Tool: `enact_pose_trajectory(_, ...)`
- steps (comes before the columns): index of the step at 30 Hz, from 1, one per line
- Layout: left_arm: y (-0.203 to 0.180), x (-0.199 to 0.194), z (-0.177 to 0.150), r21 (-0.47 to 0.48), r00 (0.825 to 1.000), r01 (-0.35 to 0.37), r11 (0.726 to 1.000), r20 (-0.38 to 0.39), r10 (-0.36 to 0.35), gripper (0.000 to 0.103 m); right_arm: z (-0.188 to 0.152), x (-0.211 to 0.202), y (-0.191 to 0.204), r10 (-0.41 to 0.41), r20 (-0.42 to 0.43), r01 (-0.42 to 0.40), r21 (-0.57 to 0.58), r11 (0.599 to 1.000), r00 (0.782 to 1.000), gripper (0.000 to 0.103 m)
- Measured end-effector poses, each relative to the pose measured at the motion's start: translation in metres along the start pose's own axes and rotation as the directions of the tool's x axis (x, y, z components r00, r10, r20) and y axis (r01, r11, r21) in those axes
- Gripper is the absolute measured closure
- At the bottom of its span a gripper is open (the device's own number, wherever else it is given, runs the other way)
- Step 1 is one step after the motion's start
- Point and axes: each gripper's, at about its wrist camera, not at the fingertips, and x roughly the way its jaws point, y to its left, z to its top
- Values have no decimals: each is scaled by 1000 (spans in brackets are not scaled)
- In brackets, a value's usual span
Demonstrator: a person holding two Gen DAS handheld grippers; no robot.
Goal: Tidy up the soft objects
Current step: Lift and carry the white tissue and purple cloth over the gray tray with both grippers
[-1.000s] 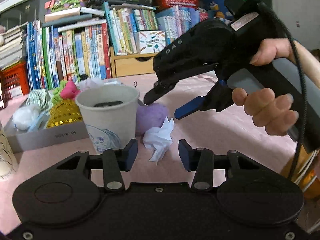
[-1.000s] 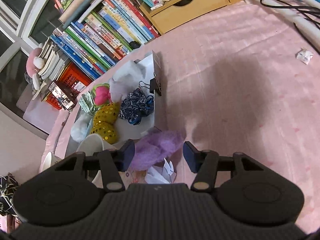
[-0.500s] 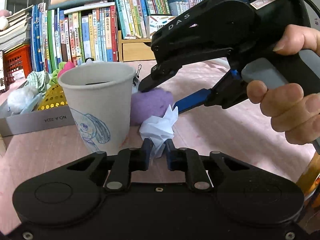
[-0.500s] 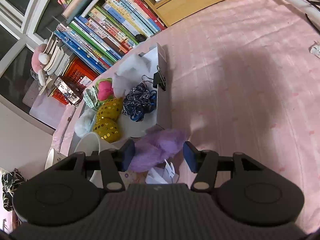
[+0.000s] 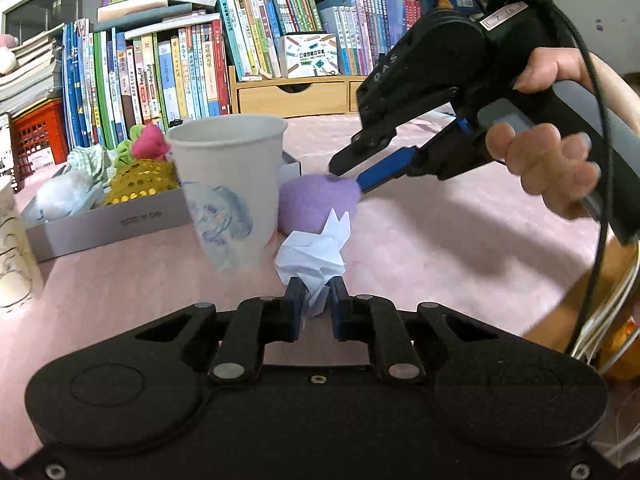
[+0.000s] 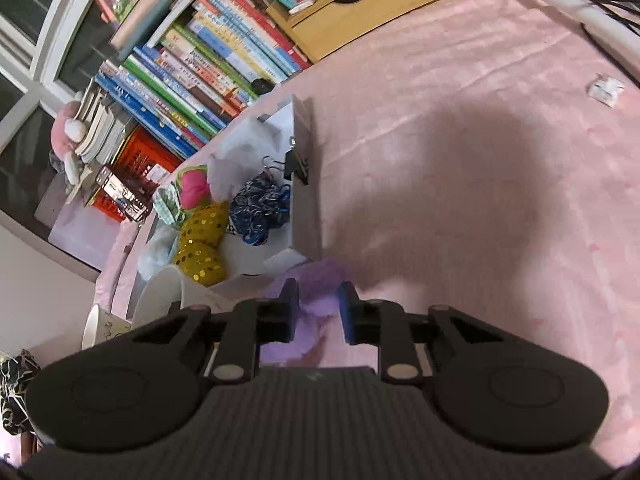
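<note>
My left gripper [image 5: 314,292] is shut on a crumpled white tissue [image 5: 316,252] that rests on the pink table. Just behind the tissue lies a purple fluffy ball [image 5: 316,200]. My right gripper [image 5: 348,178], held by a hand, comes down on that ball from the right. In the right wrist view the right gripper's [image 6: 318,300] jaws are closing, and the purple ball [image 6: 316,280] is squeezed between the pads. A grey box [image 5: 120,220] at left holds a yellow sequined toy [image 5: 140,178], a pink one [image 5: 150,144] and other soft things.
A white paper cup [image 5: 228,180] stands left of the tissue, close to the box. A second cup [image 5: 12,260] sits at the left edge. A binder clip [image 6: 298,166] grips the box wall [image 6: 306,200]. Books and a wooden drawer unit [image 5: 292,96] line the back. A paper scrap [image 6: 604,90] lies far right.
My left gripper moved forward and shut on the white tissue. My right gripper then closed its jaws on the purple ball beside the box.
</note>
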Motion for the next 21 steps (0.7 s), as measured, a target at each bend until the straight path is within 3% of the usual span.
enact_pose_trajectory(3,1,-7,-3,7,1000,3,1000,11,-3,85,-3,-3,-3,22,1,-22,-13,1000,1000,72)
enact_pose_trajectory(5,0,-9,-4,11,1000,-4,1000,22,4,84,-5,-3,-2,26,-4,-26,-19,999,1000,60)
enact_pose_trajectory(7,-1,-9,-4,14,999,-23,1000,29,23,71,-8,-1,4,1,1,-1,-61,998,1000,40)
enact_pose_trajectory(9,-2,-7,-3,12,999,-29,1000,36,29,64,-12,1,14,-32,11,34,-124,992,999,34)
enact_pose_trajectory(13,-4,3,2,21,999,-29,999,37,28,53,-18,6,29,-55,6,55,-216,975,998,31)
enact_pose_trajectory(21,-4,18,6,11,1000,-19,1000,22,19,57,-29,22,41,-112,-18,101,-305,947,994,26)
